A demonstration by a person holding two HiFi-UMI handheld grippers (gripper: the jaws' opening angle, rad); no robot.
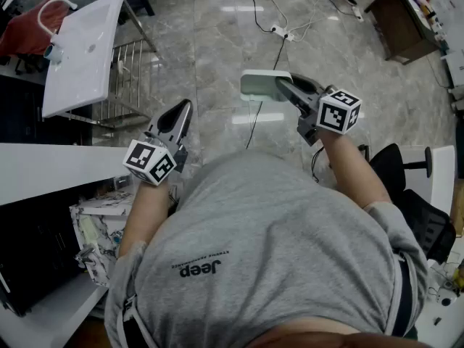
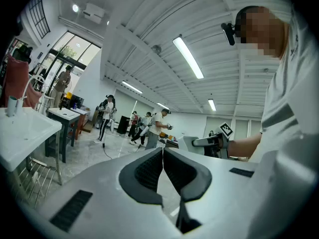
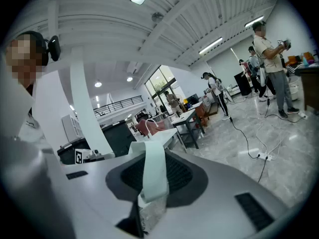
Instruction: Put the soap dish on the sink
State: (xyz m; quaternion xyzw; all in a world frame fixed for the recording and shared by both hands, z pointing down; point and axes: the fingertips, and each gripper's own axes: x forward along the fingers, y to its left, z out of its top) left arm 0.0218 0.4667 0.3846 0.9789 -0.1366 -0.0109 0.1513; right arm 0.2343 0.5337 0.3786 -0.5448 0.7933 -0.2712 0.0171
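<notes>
We hold the soap dish [image 1: 259,85] in the right gripper [image 1: 288,87], whose jaws clamp one edge of it. In the right gripper view the pale green dish [image 3: 153,176] stands up between the pads. The left gripper [image 1: 180,112] carries nothing, its jaws pressed together. The dish is in the air over the floor, well apart from the sink [image 1: 101,27]. The sink stands on a metal frame off to our left, with the tap [image 1: 52,9] by its left edge.

We judge the step in hand to be the carry. To do it well, we should turn left toward the sink and grip firmly, since only an edge is pinched. We should level the dish before lowering it. A flat part of the rim near the tap looks a better target than the bowl. We should let go only once the dish rests flat, with the left gripper held out of the way.
</notes>
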